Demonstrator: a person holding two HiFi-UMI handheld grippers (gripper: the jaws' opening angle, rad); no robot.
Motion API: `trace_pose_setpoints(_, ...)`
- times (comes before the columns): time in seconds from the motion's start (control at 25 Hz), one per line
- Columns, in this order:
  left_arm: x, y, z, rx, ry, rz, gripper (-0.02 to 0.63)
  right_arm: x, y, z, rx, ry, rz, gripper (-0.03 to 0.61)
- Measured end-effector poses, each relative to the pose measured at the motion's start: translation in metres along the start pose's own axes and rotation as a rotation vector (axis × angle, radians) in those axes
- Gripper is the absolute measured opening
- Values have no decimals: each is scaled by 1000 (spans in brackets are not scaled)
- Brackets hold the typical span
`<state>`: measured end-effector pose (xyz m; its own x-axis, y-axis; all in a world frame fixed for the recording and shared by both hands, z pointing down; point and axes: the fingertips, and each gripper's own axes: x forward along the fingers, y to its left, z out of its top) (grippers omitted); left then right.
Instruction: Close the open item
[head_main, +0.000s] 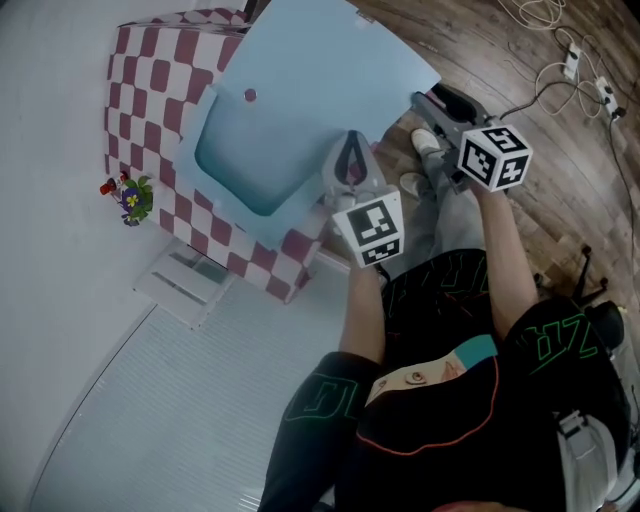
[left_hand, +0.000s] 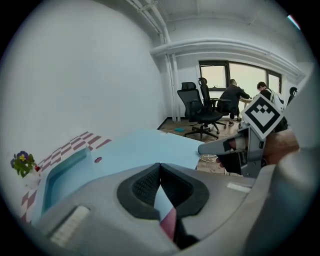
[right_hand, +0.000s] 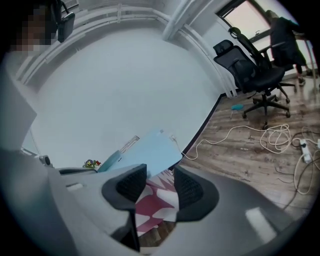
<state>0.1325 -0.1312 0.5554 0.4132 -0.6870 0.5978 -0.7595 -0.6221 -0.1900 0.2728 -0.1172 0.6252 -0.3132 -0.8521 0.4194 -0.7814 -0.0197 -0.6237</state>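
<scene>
Your dark clothing (head_main: 440, 400) with green lettering fills the 5 o'clock part of the head view, and your shoes (head_main: 425, 140) stand on a wood floor (head_main: 560, 200) that runs up toward 2 o'clock. Cables (head_main: 540, 15) and a power strip (head_main: 603, 92) lie on it at 1 o'clock. A white wall (head_main: 50, 120) takes the whole 9 o'clock side. The left gripper view shows black office chairs (left_hand: 202, 107), a window (left_hand: 235, 75) and people (left_hand: 232, 95) seated far off.

The red-and-white checked box (head_main: 150, 70) sits against the wall at 11 o'clock, open. Its pale blue lid (head_main: 320, 60) is thrown back toward 12 o'clock and carries a small dark stud (head_main: 250, 95). The lid covers the far end of the box, and your arms cut off its near corner. The pale blue hollow faces you; only lining shows in it. A small bunch of flowers (head_main: 130, 197) hangs at the box's 9 o'clock, and a white slatted piece (head_main: 185, 280) lies at its 6 o'clock; what that piece is I cannot tell.

Your left gripper (head_main: 350, 138) is at the box's near corner at 5 o'clock with its fingertips pressed together; whether they pinch the box edge I cannot make out. Your right gripper (head_main: 432, 100) hovers beside the lid's 4 o'clock edge, jaws spread apart, gripping nothing, with the checked side showing beyond them.
</scene>
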Motion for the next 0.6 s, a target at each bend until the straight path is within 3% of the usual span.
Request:
trace_pose_setpoints(0.24, 0, 8, 3, -7, 1, 23, 8, 12, 4, 10, 27, -18, 21, 175)
trace_pose_setpoints(0.6, -7, 35, 21, -46, -32, 103, 8, 25, 27, 52, -92, -44, 66, 80)
